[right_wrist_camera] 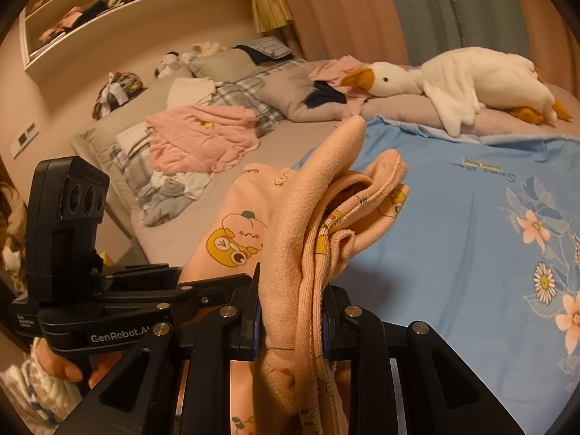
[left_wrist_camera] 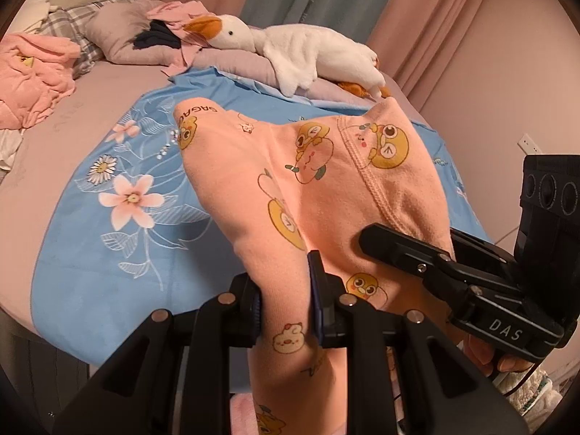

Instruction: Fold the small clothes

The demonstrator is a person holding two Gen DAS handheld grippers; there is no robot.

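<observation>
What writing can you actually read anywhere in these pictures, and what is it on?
"DAS": right gripper body.
"GenRobot.AI": left gripper body; the small label beside it is too small to read.
"GAGA…", upside down and cut off: peach garment.
Script on the blue sheet: too blurred.

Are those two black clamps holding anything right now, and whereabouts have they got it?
Yes. Both hold the peach cartoon-print garment above the blue sheet: the left gripper pinches a fabric fold, the right gripper its bunched ribbed edge.

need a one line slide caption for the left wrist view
Left hand-held gripper clamps a peach cartoon-print cotton garment above a blue floral bedsheet, right hand-held gripper alongside.
</observation>
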